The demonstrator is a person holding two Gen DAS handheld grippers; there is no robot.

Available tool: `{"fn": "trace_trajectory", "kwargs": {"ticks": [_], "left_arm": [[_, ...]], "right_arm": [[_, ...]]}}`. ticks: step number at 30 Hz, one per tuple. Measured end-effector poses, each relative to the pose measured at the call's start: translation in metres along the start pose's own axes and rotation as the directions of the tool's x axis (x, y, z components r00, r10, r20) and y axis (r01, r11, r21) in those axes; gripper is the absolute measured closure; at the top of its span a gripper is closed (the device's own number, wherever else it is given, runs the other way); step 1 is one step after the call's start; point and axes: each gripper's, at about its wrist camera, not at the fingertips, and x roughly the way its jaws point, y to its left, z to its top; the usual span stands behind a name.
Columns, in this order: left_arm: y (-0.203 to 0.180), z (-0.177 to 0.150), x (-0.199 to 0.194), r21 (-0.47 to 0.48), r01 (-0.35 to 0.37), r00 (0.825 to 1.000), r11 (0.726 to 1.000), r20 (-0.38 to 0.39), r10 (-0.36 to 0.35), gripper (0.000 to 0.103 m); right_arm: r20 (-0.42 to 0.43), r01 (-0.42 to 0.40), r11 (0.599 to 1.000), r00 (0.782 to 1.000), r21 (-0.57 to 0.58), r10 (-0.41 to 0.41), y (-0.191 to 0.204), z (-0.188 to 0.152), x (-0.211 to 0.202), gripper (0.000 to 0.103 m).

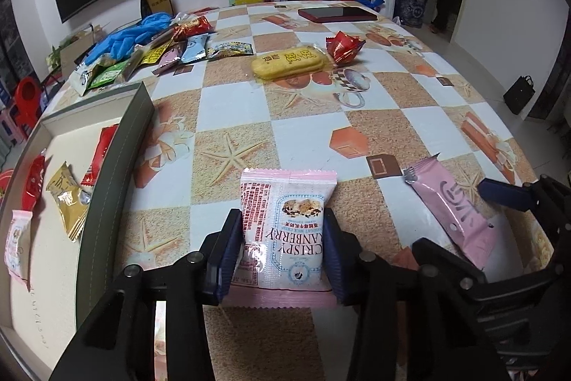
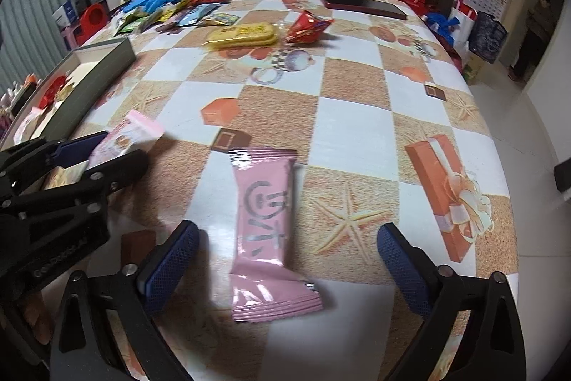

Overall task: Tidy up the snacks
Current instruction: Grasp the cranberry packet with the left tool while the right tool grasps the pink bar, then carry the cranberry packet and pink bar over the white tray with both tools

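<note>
Two grippers work side by side, each over its own packet. Left gripper (image 1: 283,250): blue ribbed pads pressed against both long sides of a white-and-pink foil cranberry crisp packet (image 1: 285,227), clamped; packet sits between the pads, its far end sticking out beyond the fingertips. Right gripper (image 2: 287,259): fingers wide apart, straddling a glossy pink foil bar wrapper (image 2: 266,231) that lies flat on the checked starfish-print tablecloth (image 2: 357,131); neither pad touches it, and it lies nearer the left pad.

Risks, as judged: the cranberry packet is soft and air-filled, so the squeeze may buckle it or let it slip out forward on lifting. The pink wrapper is thin and flat; closing pads could skate over it or push it sideways, given its off-centre position.

Room: open cloth ahead of both sets of fingers. Grey-walled shallow cardboard box (image 1: 117,145) stands to the left of the left fingers, several wrapped snacks already inside; its wall must be cleared. The two grippers sit close together.
</note>
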Motion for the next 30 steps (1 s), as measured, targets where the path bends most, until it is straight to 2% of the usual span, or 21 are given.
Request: {"fn": "trace_trajectory", "kwargs": {"ticks": [2, 7, 11, 13, 30], "left_arm": [[0.0, 0.0, 0.0, 0.002, 0.005, 1.0, 1.0, 0.001, -0.005, 0.057], [0.001, 0.0, 0.0, -0.001, 0.008, 1.0, 1.0, -0.001, -0.008, 0.057], [0.001, 0.0, 0.0, 0.002, 0.009, 1.0, 1.0, -0.002, -0.009, 0.059], [0.001, 0.0, 0.0, 0.007, 0.009, 1.0, 1.0, -0.004, -0.009, 0.059], [0.005, -0.007, -0.007, 0.004, 0.028, 0.999, 1.0, -0.035, -0.028, 0.061]], "right_arm": [[0.005, -0.006, 1.0, 1.0, -0.01, 0.006, 0.004, -0.001, -0.002, 0.016], [0.012, -0.032, 0.999, 0.999, -0.041, 0.033, 0.015, 0.0, -0.006, 0.042], [0.012, -0.039, 0.998, 0.999, -0.044, 0.04, 0.02, 0.0, -0.007, 0.051], [0.012, -0.043, 0.998, 0.999, -0.044, 0.043, 0.021, 0.002, -0.009, 0.074], [0.008, -0.099, 0.995, 0.995, 0.013, 0.099, 0.018, 0.001, -0.015, 0.078]]}}
